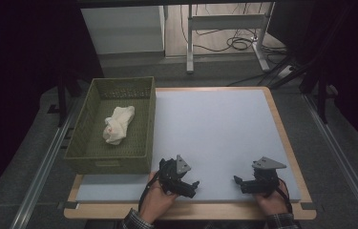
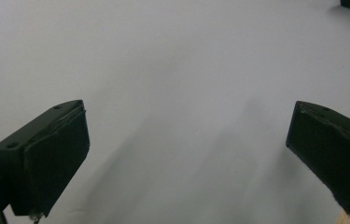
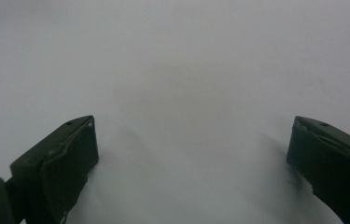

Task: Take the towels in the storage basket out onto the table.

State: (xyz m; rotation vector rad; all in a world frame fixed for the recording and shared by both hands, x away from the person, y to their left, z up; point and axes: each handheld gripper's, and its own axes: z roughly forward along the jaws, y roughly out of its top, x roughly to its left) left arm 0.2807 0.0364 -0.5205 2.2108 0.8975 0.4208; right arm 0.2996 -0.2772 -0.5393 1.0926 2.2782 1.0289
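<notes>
Resting both grippers on the pale mat (image 1: 215, 129), jaws spread wide, empty.
Green basket (image 1: 83, 143) holds one crumpled white cloth (image 1: 118, 125); left gripper (image 1: 190, 187), right gripper (image 1: 239, 182).

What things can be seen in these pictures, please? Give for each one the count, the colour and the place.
basket: 1, olive green, woven, on the left side of the table
cloth: 1, white, crumpled, lying inside the basket
mat: 1, pale grey-blue, covering most of the table top
table: 1, light wood edge showing around the mat
desk frame: 1, grey metal, on the floor behind the table
cables: several, black, on the floor under the desk frame
left gripper: 1, black, jaws open, over the mat near its front edge, holding nothing
right gripper: 1, black, jaws open, over the mat near its front right, holding nothing
hands: 2, at the front edge, one on each gripper
</notes>
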